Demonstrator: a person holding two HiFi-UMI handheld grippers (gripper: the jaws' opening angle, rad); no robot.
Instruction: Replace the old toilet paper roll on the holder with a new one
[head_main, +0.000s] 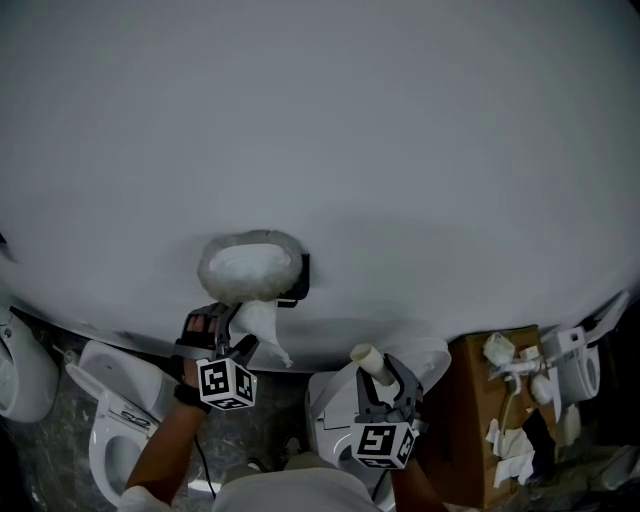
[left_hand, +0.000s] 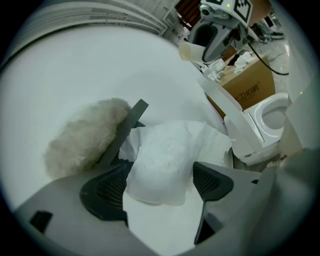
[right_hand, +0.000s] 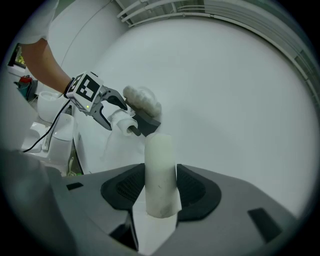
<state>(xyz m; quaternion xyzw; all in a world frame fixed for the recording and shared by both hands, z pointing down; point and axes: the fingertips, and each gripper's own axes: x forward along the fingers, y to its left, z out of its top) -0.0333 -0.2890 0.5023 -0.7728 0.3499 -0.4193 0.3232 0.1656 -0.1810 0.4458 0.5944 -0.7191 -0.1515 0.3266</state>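
A fluffy white cover (head_main: 250, 265) sits atop the dark holder (head_main: 300, 278) on the wall. A new white toilet paper roll (left_hand: 162, 160) with a loose hanging sheet sits at the holder arm (left_hand: 125, 130). My left gripper (head_main: 232, 330) is open, its jaws spread wide on either side of the roll; the pads (left_hand: 107, 187) lie right at its sides. My right gripper (right_hand: 160, 192), lower and to the right, is shut on the old bare cardboard tube (right_hand: 160, 170), which stands upright between its pads. In the head view that tube (head_main: 368, 360) points up at the wall.
A plain white wall (head_main: 320, 120) fills most of the view. Below it stand a white toilet (head_main: 115, 410) at the left and another (head_main: 335, 410) in the middle. A brown cardboard box (head_main: 490, 420) with paper scraps stands at the right.
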